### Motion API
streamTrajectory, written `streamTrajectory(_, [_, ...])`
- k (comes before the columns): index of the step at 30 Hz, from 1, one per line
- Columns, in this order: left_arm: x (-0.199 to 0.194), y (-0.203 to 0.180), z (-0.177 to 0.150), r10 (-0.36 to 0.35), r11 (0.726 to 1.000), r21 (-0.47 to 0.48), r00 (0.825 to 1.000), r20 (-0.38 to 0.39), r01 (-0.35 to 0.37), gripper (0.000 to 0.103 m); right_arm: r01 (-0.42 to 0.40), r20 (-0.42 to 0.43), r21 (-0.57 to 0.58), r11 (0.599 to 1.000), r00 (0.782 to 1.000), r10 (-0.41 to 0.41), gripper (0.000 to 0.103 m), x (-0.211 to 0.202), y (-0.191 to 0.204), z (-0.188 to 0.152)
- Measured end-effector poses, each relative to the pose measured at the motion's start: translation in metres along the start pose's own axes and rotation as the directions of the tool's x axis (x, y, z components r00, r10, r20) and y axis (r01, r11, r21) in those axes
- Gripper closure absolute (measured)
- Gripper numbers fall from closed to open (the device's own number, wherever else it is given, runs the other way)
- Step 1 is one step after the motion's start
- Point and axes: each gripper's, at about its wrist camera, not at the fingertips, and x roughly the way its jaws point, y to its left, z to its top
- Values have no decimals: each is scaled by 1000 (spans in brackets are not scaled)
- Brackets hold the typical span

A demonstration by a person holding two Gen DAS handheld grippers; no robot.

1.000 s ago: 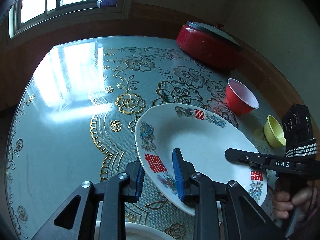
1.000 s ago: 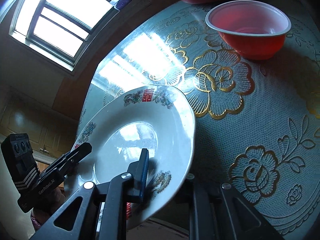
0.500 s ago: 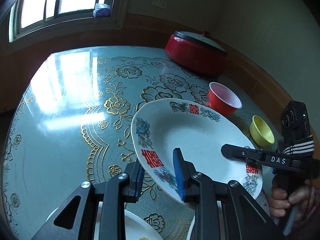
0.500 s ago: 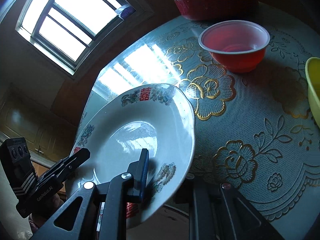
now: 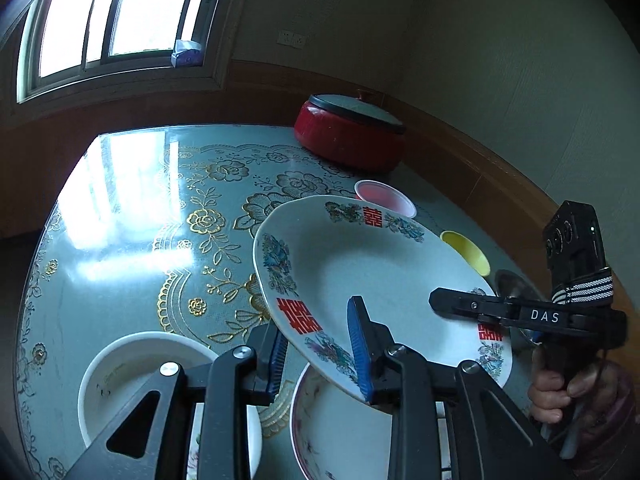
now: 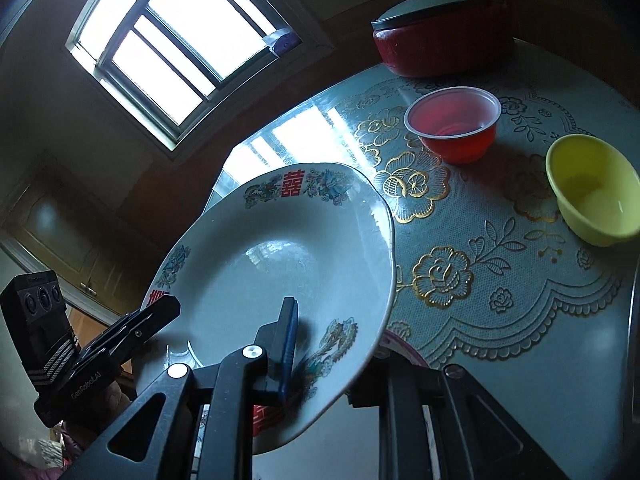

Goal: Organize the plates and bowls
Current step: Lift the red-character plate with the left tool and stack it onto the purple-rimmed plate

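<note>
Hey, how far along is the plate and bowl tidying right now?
Early, by the look of it. In hand: the big decorated plate is off the table, with the left claw and right claw each clamped on its rim. Nothing looks stacked yet. Left: the red bowl and yellow bowl sit apart on the tablecloth, while a white bowl and pink-rimmed bowl wait below.

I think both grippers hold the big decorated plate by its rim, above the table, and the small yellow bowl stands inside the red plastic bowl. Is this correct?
Not quite. The left gripper and right gripper do hold the decorated plate by its rim above the table. But the right wrist view shows the yellow bowl standing beside the red plastic bowl, apart from it, not inside it.
</note>
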Motion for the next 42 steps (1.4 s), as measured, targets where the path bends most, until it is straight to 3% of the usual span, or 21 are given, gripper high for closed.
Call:
streamTrajectory(8, [-26,-24,-40,-39,999,-14,999,-27,38,73,4,-24,-15,1000,1000,-4,84,-34,-4,-43])
streamTrajectory(22, [-34,-41,-94,-44,998,-58,993,-113,38,71,15,-101,49,999,995,-10,84,-34,-24,-98])
streamTrajectory(36, [-14,-33,-108,-19,994,-111,987,-162,0,71,62,-152,21,998,987,-58,83,-8,-30,-98])
streamTrajectory(42, [-7,-33,-107,11,994,-102,983,-182,-30,70,101,-148,-50,994,983,-108,80,-5,-23,-92])
